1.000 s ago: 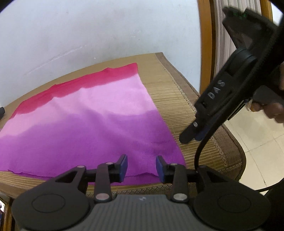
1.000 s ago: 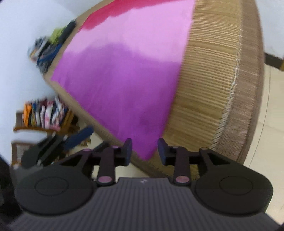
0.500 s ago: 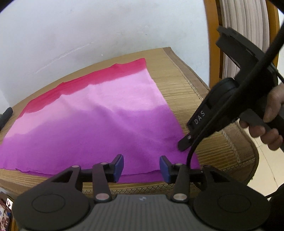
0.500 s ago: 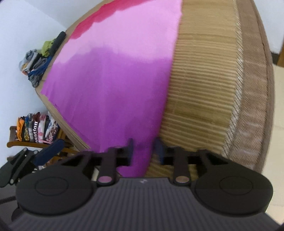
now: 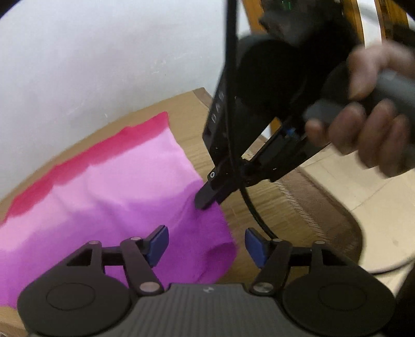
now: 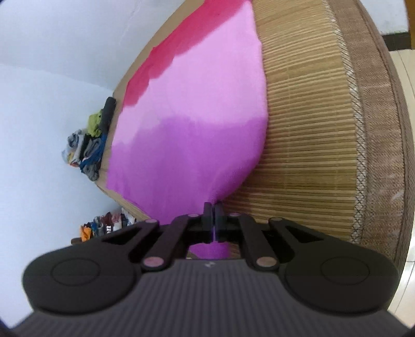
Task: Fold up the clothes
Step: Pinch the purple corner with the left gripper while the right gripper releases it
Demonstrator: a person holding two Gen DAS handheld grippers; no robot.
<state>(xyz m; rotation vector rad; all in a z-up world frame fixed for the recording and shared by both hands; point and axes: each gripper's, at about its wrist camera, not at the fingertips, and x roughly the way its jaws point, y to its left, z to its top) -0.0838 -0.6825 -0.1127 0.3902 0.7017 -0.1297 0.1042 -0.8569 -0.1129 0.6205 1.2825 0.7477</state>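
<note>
Cloth (image 6: pixel 192 145) edge pinched between right jaws

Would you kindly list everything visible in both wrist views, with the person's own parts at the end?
cloth: one, red to pink to purple, spread on the mat, near corner lifted
mat: one, tan woven, covering the bed
clothes pile: one, mixed colours, far edge by the wall
folded clothes: one stack, multicoloured, on a low shelf
wooden frame: one, orange-brown, behind the bed
right gripper: black, shut on the cloth's corner
left gripper: black with blue pads, jaws just opening, nothing pinched
hand: one, holding the right gripper's handle
</note>
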